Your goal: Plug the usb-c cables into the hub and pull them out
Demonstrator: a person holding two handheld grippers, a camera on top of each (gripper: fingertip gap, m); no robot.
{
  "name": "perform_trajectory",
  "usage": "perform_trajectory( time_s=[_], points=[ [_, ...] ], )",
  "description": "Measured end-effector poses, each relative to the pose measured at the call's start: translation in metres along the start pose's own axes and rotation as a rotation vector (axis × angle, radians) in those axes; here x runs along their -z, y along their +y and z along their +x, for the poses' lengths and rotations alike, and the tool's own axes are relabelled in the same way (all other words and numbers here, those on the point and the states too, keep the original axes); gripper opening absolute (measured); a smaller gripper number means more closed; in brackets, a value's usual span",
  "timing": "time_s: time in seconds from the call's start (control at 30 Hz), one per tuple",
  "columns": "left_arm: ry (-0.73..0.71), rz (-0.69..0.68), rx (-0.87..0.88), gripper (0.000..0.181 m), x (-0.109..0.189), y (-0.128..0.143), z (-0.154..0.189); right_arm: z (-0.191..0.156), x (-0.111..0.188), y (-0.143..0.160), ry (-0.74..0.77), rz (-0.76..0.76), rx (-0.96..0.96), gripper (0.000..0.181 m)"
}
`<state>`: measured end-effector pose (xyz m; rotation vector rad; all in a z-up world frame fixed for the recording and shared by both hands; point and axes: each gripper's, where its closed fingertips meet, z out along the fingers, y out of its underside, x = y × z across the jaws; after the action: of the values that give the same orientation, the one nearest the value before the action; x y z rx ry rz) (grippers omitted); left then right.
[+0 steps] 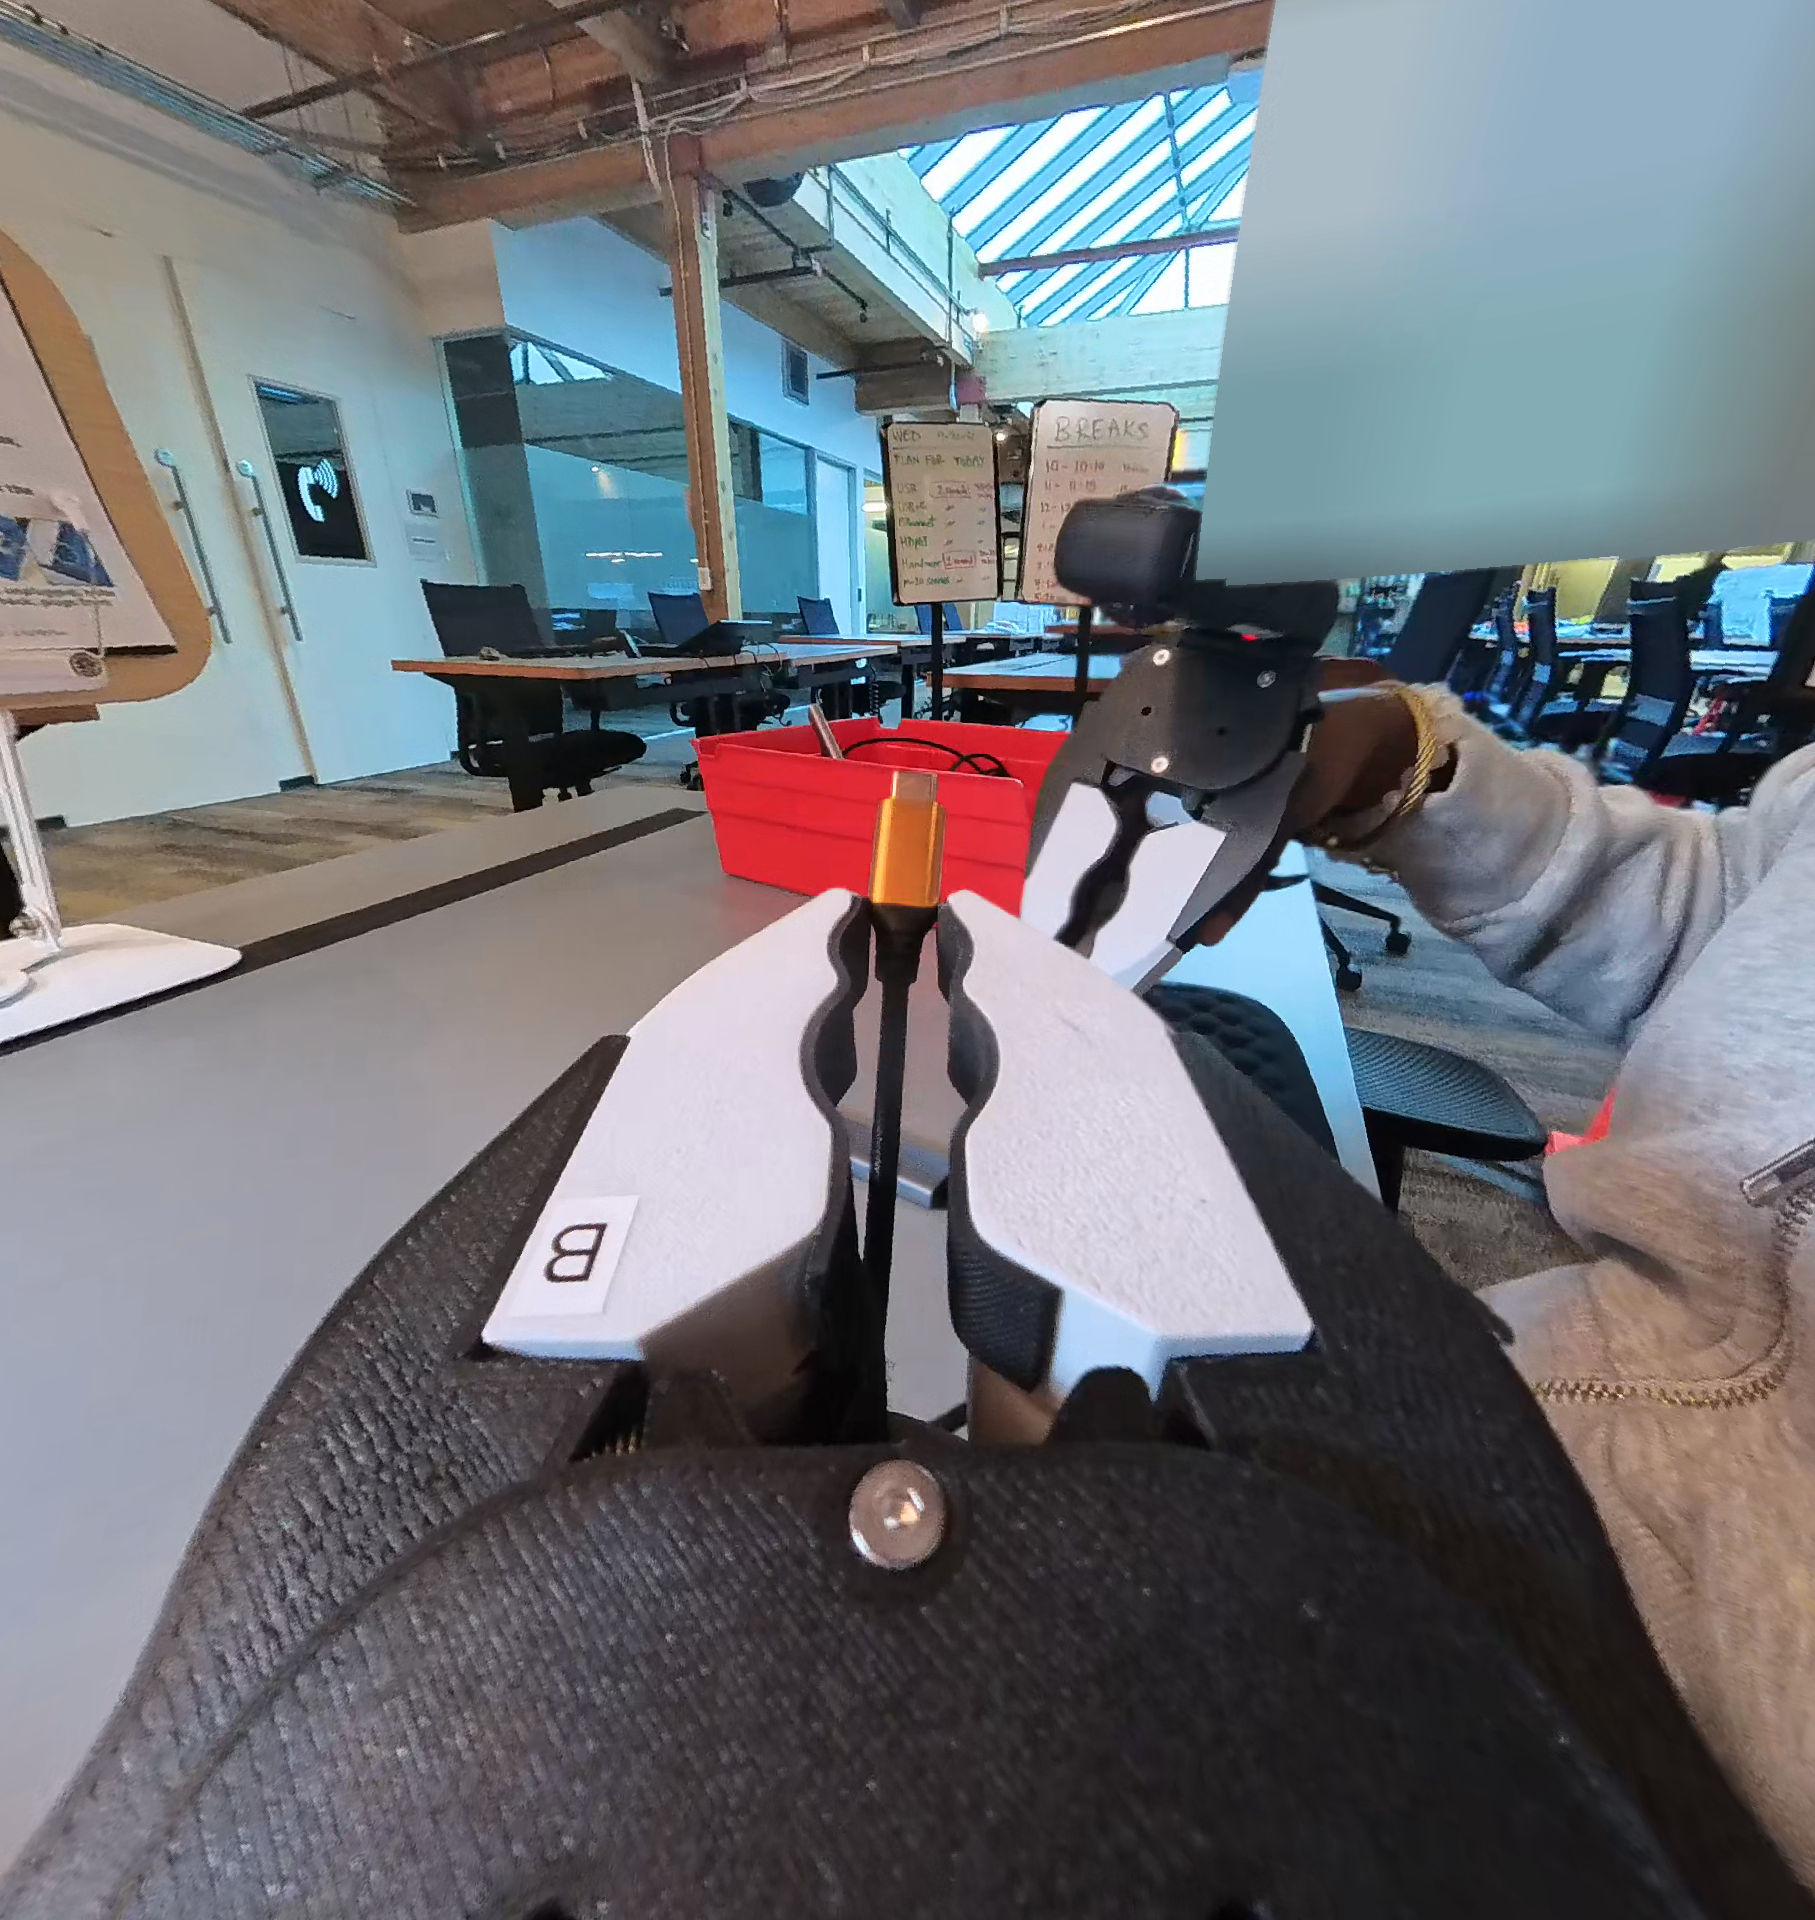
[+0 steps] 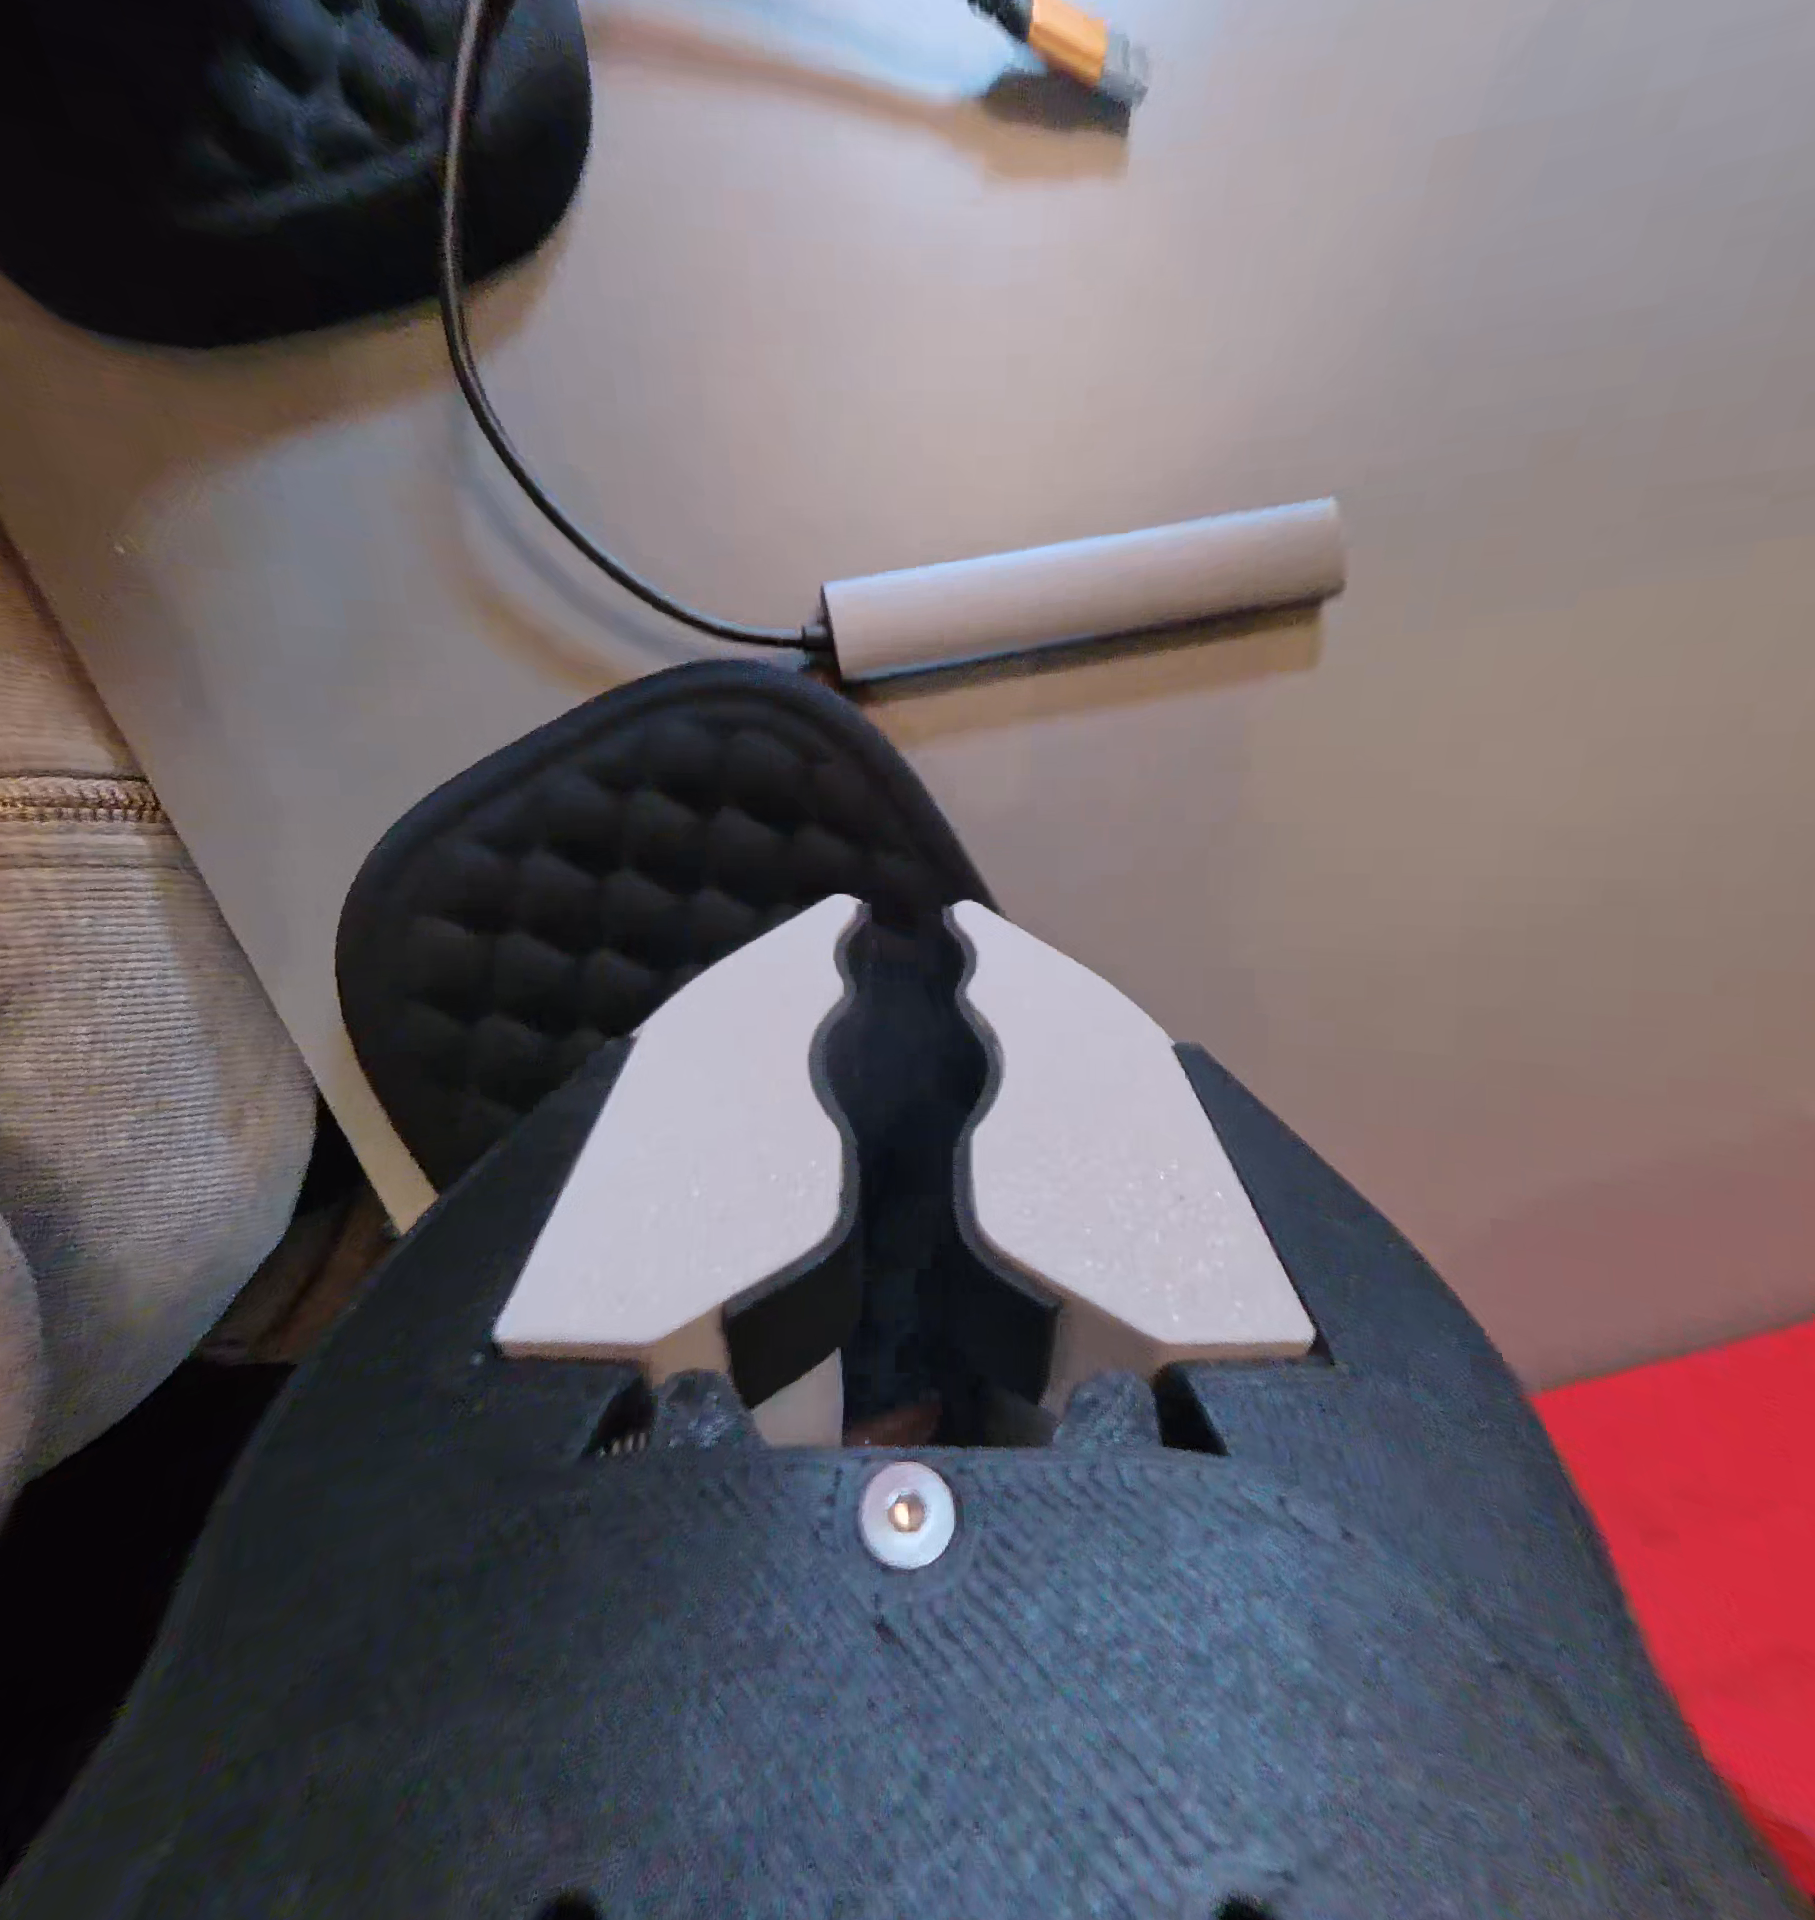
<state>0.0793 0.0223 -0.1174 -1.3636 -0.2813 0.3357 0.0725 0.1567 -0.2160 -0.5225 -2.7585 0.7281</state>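
In the left wrist view, the left gripper [image 1: 903, 914] is seen closed on a usb-c cable [image 1: 887, 1081], whose black cord runs up the narrow gap between the white fingers [image 1: 716, 1132]. The orange plug [image 1: 905, 847] stands clear beyond the fingertips, upright, its metal tip bare and pointing away from the camera. Just behind the fingers a grey edge of the hub [image 1: 908, 1179] is glimpsed on the grey surface [image 1: 259, 1143], mostly hidden. To the right, the surface's edge is met near a black mesh chair [image 1: 1402, 1101]; open surface lies to the left.

In the right wrist view, the right gripper [image 2: 908, 920] is held above the surface with its fingers drawn nearly together; only a slim gap is left at the tips, and nothing is seen held there. Beneath it a black padded rest [image 2: 612, 894] is overlapped. Beyond, the slim grey hub [image 2: 1079, 587] lies flat, its own black lead [image 2: 529, 457] curving off toward a second black pad [image 2: 248, 156]. Bare surface surrounds the hub on the far and right sides. Farther still, another orange-ended plug [image 2: 1074, 42] lies at the top edge, blurred.

A red bin [image 1: 841, 810] holding dark cables stands behind the plug, with the right gripper [image 1: 1121, 914] beside it. Desks, chairs and two whiteboards [image 1: 1017, 509] fill the room beyond.
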Motion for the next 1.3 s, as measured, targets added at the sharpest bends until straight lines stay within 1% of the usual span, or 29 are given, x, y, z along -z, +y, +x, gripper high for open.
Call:
perform_trajectory(
  time_s=[0.07,0.1,0.17,0.2,0.27,0.33,0.4,0.47,0.5,0.53,0.57,0.63,0.83,0.9,0.97,1.03,1.13,1.2,1.27,1.3],
  points=[
    [0.0,0.008,0.01,0.012,0.001,-0.001,-0.001,0.006,-0.001,-0.012,-0.007,0.07,0.016,0.029],
    [0.001,0.01,0.012,0.012,0.001,-0.001,-0.001,0.008,-0.004,-0.018,-0.025,0.103,-0.028,0.035],
    [0.002,0.006,0.01,0.012,0.0,-0.001,-0.001,0.007,-0.015,-0.03,-0.134,0.167,-0.185,0.056],
    [0.002,0.004,0.006,0.012,0.0,0.0,0.0,0.009,-0.023,-0.032,-0.173,0.176,-0.267,0.061],
    [0.003,0.0,-0.004,0.012,0.0,0.0,0.001,0.021,-0.038,-0.033,-0.137,0.167,-0.37,0.072],
    [0.004,-0.003,-0.008,0.012,-0.001,0.001,0.001,0.03,-0.047,-0.036,-0.029,0.144,-0.376,0.077],
    [0.004,-0.002,-0.006,0.012,-0.001,0.0,0.001,0.031,-0.055,-0.039,0.072,0.092,-0.358,0.077],
    [0.004,0.002,-0.005,0.012,0.0,0.0,0.001,0.026,-0.068,-0.037,0.121,0.011,-0.342,0.075],
    [0.004,0.004,-0.007,0.012,0.0,-0.001,0.001,0.02,-0.073,-0.043,0.097,0.023,-0.354,0.062],
    [0.003,0.007,-0.009,0.012,0.0,-0.001,0.001,0.017,-0.075,-0.048,0.094,0.031,-0.35,0.057],
    [0.001,0.01,-0.011,0.012,0.0,-0.001,0.001,0.017,-0.076,-0.05,0.098,0.027,-0.34,0.044],
    [-0.006,0.019,-0.012,0.012,0.001,-0.003,0.0,0.023,-0.078,-0.053,0.127,0.024,-0.334,0.031],
    [-0.042,0.081,-0.006,0.012,0.006,-0.012,-0.006,0.037,-0.08,-0.06,0.154,0.094,-0.321,0.029],
    [-0.051,0.097,-0.015,0.012,0.008,-0.014,-0.007,0.049,-0.069,-0.067,0.191,0.153,-0.324,0.025],
    [-0.056,0.112,-0.027,0.012,0.009,-0.016,-0.007,0.068,-0.05,-0.077,0.266,0.23,-0.308,0.023],
    [-0.055,0.117,-0.028,0.012,0.009,-0.017,-0.007,0.086,-0.027,-0.089,0.334,0.308,-0.261,0.023],
    [-0.052,0.107,-0.024,0.012,0.008,-0.015,-0.007,0.105,0.005,-0.101,0.456,0.352,-0.072,0.023],
    [-0.054,0.108,-0.028,0.012,0.008,-0.015,-0.007,0.114,0.032,-0.112,0.612,0.369,0.173,0.023],
    [-0.055,0.108,-0.027,0.012,0.008,-0.016,-0.007,0.114,0.068,-0.127,0.841,0.384,0.537,0.022],
    [-0.055,0.109,-0.026,0.012,0.008,-0.016,-0.007,0.107,0.08,-0.132,0.922,0.368,0.731,0.022]
  ],
)
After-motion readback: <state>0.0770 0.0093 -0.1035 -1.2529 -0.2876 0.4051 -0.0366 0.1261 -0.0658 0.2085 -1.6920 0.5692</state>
